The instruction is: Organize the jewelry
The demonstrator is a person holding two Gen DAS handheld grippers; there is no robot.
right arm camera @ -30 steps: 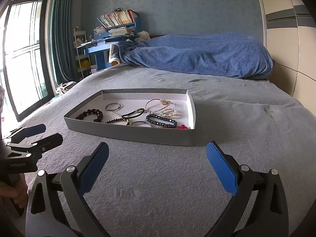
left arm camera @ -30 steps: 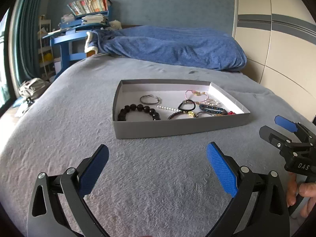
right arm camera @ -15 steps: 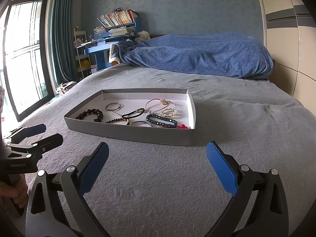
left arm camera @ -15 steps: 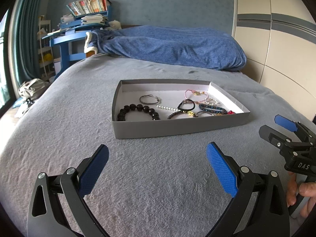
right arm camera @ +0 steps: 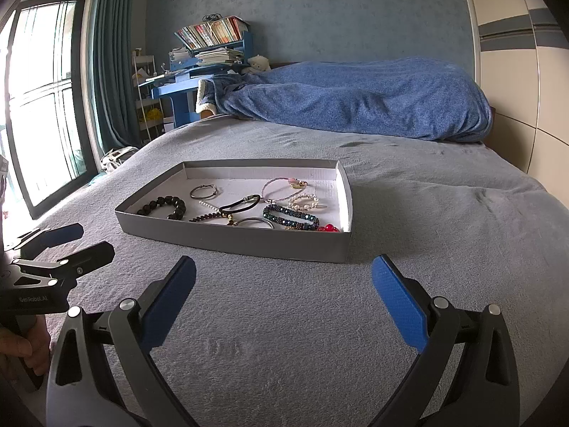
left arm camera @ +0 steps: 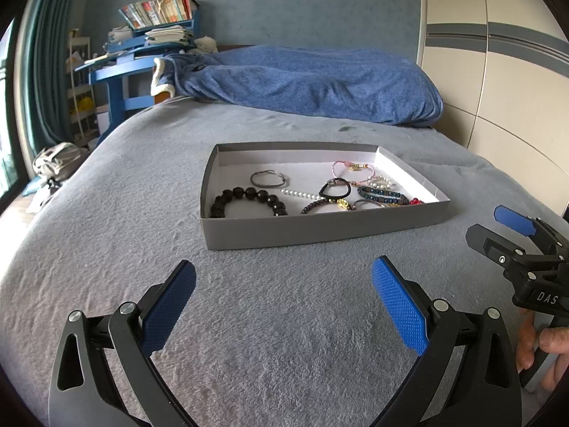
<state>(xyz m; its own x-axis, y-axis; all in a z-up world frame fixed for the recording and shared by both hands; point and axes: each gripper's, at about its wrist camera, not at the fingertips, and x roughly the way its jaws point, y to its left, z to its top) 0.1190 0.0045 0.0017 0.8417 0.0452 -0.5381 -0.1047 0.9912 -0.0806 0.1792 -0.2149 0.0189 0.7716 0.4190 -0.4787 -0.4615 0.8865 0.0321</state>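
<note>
Jewelry: black bead bracelet (left arm camera: 249, 197), pearl strand (left arm camera: 300, 194), black hair tie (left arm camera: 334, 190) and dark blue beaded bracelet (right arm camera: 291, 216), lying loose in a shallow grey tray (left arm camera: 320, 229). Tray: on the grey bed (left arm camera: 106, 231), ahead of me. My left hand-held gripper (left arm camera: 282, 297): released, empty, short of the tray. My right hand-held gripper (right arm camera: 282, 297): likewise released, empty. Blue blanket (right arm camera: 355, 106): heaped beyond.

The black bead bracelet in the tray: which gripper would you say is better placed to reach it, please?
Probably left: the black bead bracelet lies at the gray tray's left end, nearer the open left gripper than the right gripper.
</note>
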